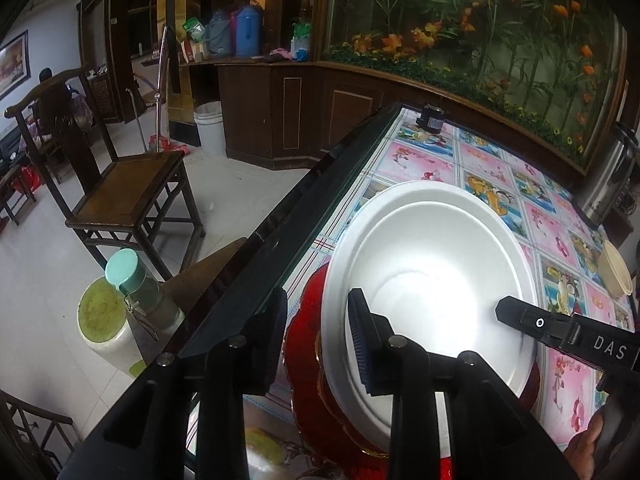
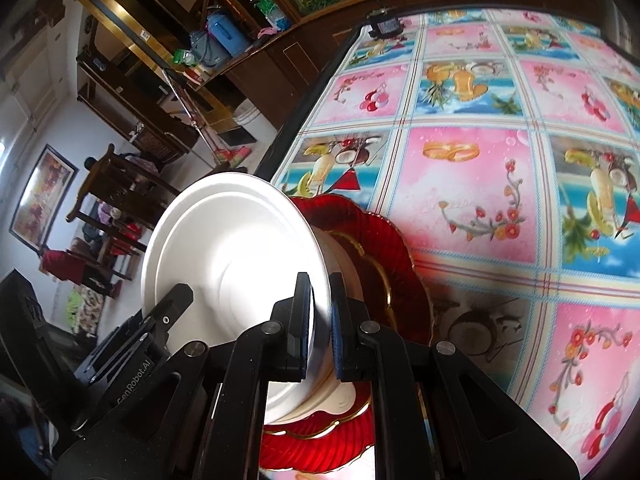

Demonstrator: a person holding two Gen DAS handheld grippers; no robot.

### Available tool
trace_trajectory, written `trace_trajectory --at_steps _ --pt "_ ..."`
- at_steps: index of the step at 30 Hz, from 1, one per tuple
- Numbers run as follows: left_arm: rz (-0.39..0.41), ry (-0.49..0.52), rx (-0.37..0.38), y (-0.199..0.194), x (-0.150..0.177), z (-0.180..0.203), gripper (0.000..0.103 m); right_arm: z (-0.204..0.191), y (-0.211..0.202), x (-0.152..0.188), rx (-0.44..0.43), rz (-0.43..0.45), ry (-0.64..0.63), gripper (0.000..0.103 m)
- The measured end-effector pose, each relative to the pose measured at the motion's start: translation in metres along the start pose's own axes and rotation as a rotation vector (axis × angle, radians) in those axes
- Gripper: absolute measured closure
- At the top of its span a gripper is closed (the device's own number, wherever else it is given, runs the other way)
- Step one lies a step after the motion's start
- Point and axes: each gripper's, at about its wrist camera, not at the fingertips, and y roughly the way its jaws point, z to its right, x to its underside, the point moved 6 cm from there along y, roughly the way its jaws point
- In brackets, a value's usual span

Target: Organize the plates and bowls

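Observation:
A white bowl (image 1: 432,264) sits stacked in another white bowl on red gold-rimmed plates (image 1: 308,408) near the table's left edge. My left gripper (image 1: 316,340) is open, its fingers wide apart astride the bowl's near rim, one finger inside the bowl and one outside over the table edge. My right gripper (image 2: 320,320) is shut on the white bowl's rim (image 2: 240,256); the red plates (image 2: 384,248) lie under it. The right gripper's finger also shows in the left wrist view (image 1: 532,322), and the left gripper's finger in the right wrist view (image 2: 168,312).
The table has a colourful patterned cloth (image 1: 492,168) and a dark edge (image 1: 304,208). A steel kettle (image 1: 608,176) and a beige cup (image 1: 616,272) stand at the right. A small black object (image 1: 430,118) sits at the far end. A wooden chair (image 1: 120,192) and a green-lidded bottle (image 1: 140,288) are on the left.

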Motion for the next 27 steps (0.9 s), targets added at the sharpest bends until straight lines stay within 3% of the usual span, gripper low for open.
trace_trajectory --at_steps 7,11,17,20,27 --pt "-0.013 -0.015 0.038 -0.004 -0.004 -0.001 0.072 0.012 0.007 0.004 -0.185 -0.115 0.217 0.094" --pt "-0.052 -0.024 0.101 -0.006 -0.006 0.002 0.072 0.012 0.003 0.004 -0.224 -0.142 0.257 0.094" --pt "-0.085 -0.017 0.14 -0.011 -0.003 0.004 0.072 0.013 -0.004 0.004 -0.197 -0.172 0.266 0.094" --pt "-0.084 -0.031 0.133 -0.011 -0.004 0.0 0.072 0.017 -0.006 0.002 -0.13 -0.172 0.256 0.093" --pt "-0.095 -0.059 0.129 -0.011 -0.004 -0.007 0.072 0.024 0.005 0.003 -0.159 -0.225 0.304 0.087"
